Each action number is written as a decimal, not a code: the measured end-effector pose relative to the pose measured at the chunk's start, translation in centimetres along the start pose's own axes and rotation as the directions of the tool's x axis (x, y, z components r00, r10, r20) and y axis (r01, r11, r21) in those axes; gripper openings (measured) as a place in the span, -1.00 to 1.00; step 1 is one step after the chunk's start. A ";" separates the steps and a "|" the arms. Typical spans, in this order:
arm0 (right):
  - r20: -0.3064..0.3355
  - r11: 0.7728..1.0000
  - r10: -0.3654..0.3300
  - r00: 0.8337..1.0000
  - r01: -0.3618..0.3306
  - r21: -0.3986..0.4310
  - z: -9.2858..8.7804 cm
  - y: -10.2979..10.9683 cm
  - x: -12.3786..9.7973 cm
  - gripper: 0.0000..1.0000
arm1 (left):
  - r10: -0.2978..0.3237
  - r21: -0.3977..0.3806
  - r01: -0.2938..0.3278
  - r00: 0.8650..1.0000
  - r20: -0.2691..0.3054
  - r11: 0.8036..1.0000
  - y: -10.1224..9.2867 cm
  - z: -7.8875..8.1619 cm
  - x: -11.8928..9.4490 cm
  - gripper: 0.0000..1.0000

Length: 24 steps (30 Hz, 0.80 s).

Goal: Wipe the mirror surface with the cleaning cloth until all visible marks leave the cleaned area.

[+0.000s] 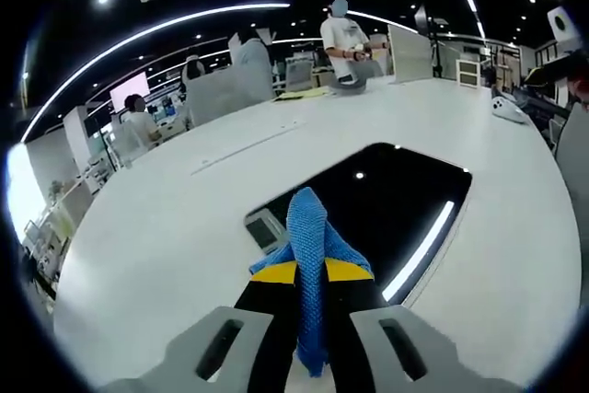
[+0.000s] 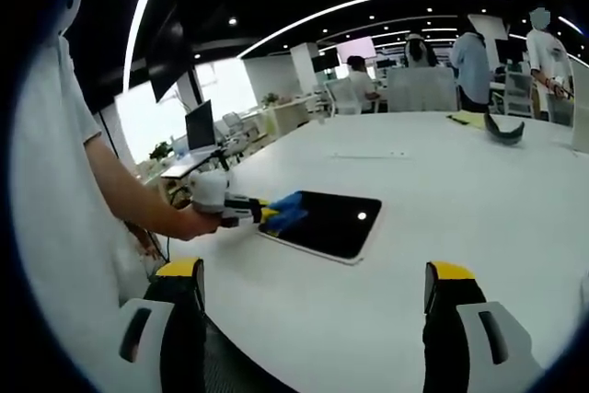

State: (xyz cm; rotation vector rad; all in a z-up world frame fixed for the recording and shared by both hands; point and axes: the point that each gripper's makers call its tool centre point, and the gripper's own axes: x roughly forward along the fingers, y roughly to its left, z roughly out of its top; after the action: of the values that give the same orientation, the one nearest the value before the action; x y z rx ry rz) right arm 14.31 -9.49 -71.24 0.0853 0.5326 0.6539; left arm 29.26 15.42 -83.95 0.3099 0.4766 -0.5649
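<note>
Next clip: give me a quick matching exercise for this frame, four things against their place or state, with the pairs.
Things:
1. cleaning cloth
2. mirror
3. left gripper
4. right gripper

Place or state:
A. open, holding nothing, above the white table
B. lying flat on the table, reflecting ceiling lights
C. blue, pinched between two jaws, over the mirror's near edge
D. shut on the cloth, held in a person's hand

Pairs: 1-C, 2-B, 3-D, 4-A

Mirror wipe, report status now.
Left gripper shut on blue cloth, at the mirror's near edge. Right gripper open, held back above the table. Nothing in the way.
</note>
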 end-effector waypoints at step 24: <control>0.018 1.000 0.009 1.000 -0.008 -0.013 0.4 0.0 0.2 0.99 | 0.014 -0.016 -0.014 1.000 -0.018 1.000 -0.8 -1.0 -1.8 -0.87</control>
State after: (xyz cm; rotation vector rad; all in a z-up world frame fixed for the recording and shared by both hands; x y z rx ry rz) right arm 14.67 -9.34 -71.05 0.0812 0.5110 0.6641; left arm 27.09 15.95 -84.00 0.3031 0.4959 -0.5448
